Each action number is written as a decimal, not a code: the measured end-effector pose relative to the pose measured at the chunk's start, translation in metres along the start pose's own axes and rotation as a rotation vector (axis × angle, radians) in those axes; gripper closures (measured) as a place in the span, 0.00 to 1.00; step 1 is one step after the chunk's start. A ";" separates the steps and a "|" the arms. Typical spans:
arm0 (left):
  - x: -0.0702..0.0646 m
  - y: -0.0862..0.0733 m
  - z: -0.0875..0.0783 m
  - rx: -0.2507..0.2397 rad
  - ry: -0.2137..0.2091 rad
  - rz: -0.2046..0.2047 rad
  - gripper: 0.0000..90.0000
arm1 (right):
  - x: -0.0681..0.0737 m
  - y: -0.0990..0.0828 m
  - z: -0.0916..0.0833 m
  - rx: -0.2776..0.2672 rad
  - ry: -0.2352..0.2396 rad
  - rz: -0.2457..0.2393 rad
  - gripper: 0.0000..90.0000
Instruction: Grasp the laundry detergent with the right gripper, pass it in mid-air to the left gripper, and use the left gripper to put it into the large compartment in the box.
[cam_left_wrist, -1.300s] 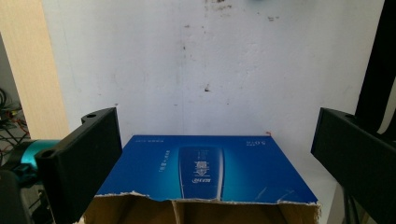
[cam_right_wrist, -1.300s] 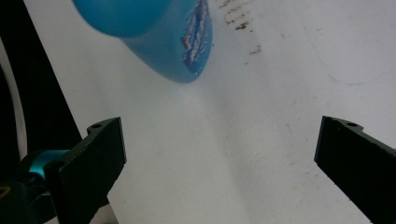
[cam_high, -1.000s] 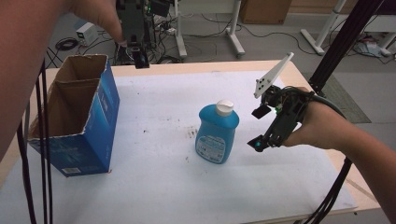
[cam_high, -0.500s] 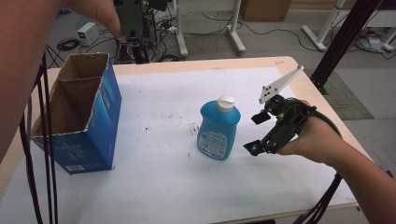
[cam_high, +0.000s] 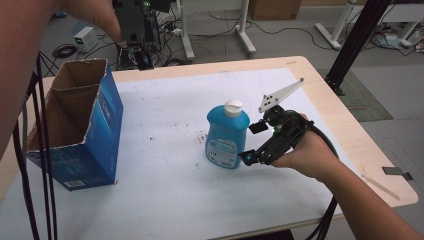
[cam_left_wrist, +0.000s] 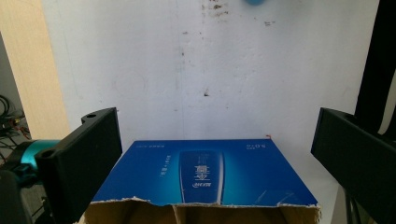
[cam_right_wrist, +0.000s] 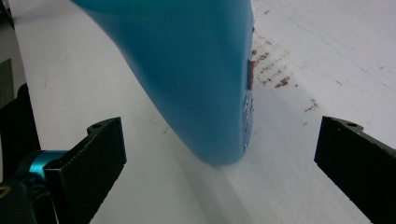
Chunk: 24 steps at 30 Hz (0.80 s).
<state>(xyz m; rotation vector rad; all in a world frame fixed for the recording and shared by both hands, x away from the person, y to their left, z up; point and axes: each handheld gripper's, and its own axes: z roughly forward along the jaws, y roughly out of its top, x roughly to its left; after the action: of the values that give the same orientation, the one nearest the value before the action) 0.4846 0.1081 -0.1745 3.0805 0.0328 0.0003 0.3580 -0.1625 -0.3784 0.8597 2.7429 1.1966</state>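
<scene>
The right gripper (cam_high: 252, 142) is held low over the table (cam_high: 320, 90), just beside the right side of one blue bottle (cam_high: 227, 137). Its jaws are spread wide, and nothing is clasped between them. In the right gripper view, the right gripper (cam_right_wrist: 219, 154) is seen with the blue bottle (cam_right_wrist: 187, 70) standing ahead of the gap between the two black jaws, untouched by either. One grey three-cornered plate (cam_high: 280, 95) is carried on top of this gripper.

The bottle is stood upright near the middle of one white sheet (cam_high: 165, 125), which is laid over the table. One white cap (cam_high: 233, 106) is fitted on the bottle, and one label (cam_high: 222, 150) is borne low on its front. Dark specks (cam_high: 200, 136) are scattered on the sheet just left of the bottle.

The left gripper (cam_left_wrist: 210, 154) is seen with its jaws likewise set wide apart and nothing between them, held above one blue cardboard box (cam_left_wrist: 205, 172). In the high view that single box (cam_high: 75, 135) is stood at the left of the sheet, well apart from the bottle, with its top torn open.
</scene>
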 end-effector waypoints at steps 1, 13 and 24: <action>0.000 0.000 0.000 0.002 0.000 -0.002 0.02 | 0.000 0.000 0.002 -0.006 0.001 0.003 0.01; 0.001 -0.003 0.000 0.006 0.001 -0.004 0.02 | 0.001 -0.001 0.018 -0.069 0.027 0.038 0.01; 0.000 -0.004 0.000 0.010 0.005 0.000 0.02 | 0.002 -0.003 0.030 -0.153 0.012 0.056 0.02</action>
<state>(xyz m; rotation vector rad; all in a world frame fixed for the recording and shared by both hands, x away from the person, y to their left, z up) 0.4841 0.1124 -0.1743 3.0902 0.0334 0.0077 0.3618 -0.1425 -0.4012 0.9199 2.6107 1.4044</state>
